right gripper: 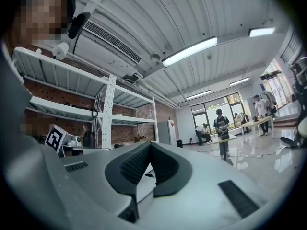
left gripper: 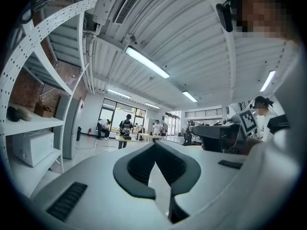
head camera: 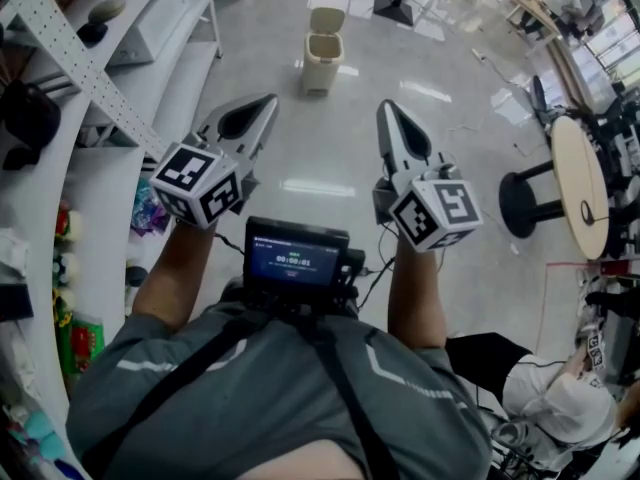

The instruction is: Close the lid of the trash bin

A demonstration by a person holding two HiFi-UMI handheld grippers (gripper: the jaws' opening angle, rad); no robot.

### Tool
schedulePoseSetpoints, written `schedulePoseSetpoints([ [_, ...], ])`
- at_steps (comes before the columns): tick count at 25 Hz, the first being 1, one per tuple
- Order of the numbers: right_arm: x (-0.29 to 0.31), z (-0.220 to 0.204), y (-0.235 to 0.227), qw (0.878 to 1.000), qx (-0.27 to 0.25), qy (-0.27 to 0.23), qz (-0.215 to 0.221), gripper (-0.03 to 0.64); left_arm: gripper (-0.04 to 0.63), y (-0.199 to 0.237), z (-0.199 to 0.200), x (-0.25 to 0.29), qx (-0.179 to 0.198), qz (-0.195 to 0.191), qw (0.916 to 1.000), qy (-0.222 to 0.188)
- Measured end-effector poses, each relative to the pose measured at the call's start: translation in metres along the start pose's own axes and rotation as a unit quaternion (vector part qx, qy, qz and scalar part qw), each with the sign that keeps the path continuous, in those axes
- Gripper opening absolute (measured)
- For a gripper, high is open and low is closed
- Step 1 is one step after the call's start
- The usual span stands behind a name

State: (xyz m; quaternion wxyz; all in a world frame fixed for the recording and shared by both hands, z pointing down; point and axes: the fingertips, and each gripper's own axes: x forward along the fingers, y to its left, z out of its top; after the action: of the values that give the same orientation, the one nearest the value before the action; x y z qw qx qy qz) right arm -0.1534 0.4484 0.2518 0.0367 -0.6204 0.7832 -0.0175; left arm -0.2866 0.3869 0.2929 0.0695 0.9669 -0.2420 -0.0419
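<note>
**A:** Looking for the trash bin: where does it sit?

**B:** Straight ahead on the floor, well apart from both tools and roughly midway between the lines they point along. Its lid stands upright at the bin's far side.

**A:** And the tools?

**B:** The left gripper and right gripper each have their jaws pressed together at the tips, with nothing between them.

**A:** Which arm is nearer?

**B:** Neither, clearly. I judge either would have to reach beyond the rim and tip the lid back toward the person.
</note>
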Motion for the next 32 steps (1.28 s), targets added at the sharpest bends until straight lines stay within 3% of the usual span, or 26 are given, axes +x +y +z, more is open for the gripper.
schedulePoseSetpoints([
  [9, 0.010, -0.018, 0.003, 0.999, 0.009, 0.010, -0.042, 0.011, -0.008, 0.019, -0.012, 0.003, -0.006, -0.030, 0.9995, 0.010],
  [15, 0.030, -0.018, -0.008, 0.999, 0.019, 0.007, -0.047, 0.011, -0.008, 0.033, -0.008, 0.016, -0.006, -0.031, 0.9993, 0.018],
  [22, 0.068, -0.029, -0.056, 0.999, 0.033, 0.007, -0.031, 0.011, -0.008, 0.056, -0.015, 0.069, -0.003, -0.013, 0.9997, 0.019],
  [32, 0.122, 0.000, -0.159, 1.000, 0.027, -0.005, 0.008, 0.011, -0.008, 0.076, 0.004, 0.177, 0.016, 0.024, 0.9995, 0.010],
])
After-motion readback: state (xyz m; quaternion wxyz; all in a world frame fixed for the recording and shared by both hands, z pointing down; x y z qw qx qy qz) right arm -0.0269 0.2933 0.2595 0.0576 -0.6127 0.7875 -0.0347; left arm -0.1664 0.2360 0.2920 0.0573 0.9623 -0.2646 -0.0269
